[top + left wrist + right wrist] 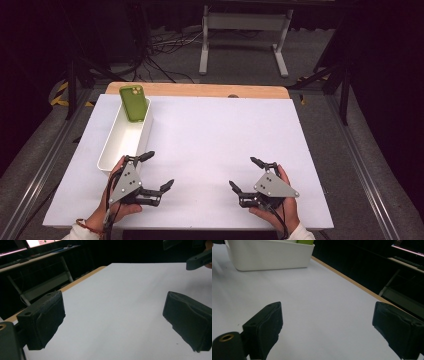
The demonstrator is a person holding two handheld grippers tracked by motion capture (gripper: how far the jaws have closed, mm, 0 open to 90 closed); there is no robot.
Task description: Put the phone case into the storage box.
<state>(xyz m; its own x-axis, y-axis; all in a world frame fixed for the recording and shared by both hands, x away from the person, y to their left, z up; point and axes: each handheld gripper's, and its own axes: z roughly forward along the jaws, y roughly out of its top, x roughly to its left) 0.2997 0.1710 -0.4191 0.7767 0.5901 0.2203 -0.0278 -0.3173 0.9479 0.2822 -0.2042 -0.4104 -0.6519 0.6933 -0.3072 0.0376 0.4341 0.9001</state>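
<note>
Both of our grippers sit at the near edge of the white table (210, 150), jaws spread wide and holding nothing. Left gripper (156, 174) hovers just beside the near end of the white bin (111, 150); its upper jaw nearly reaches the bin's corner, touching or not we cannot tell. Right gripper (244, 174) is well apart on the other side, facing inward toward the left one. In the left gripper view the two black pads (45, 320) stand far apart with bare tabletop between them, and the tip of the other gripper (198, 261) shows at the top right. Right gripper view, same story: pads (265, 325) apart, nothing between, and the bin's side wall (269, 255) farther off across the table.

Farther out, the bin runs long and narrow away from us along the table's left side. One thing in it: a green phone (134, 102), camera end up, leaning against the bin's far end with its top poking above the rim. A sliver of green also peeks over the rim in the right gripper view (305, 242). Rest of the bin looks empty, though the near interior is partly hidden.

Progress, as we judge it: phone lies in the bin, both grippers are free and back near us, so the placing looks done; nothing else on the table left to move.
</note>
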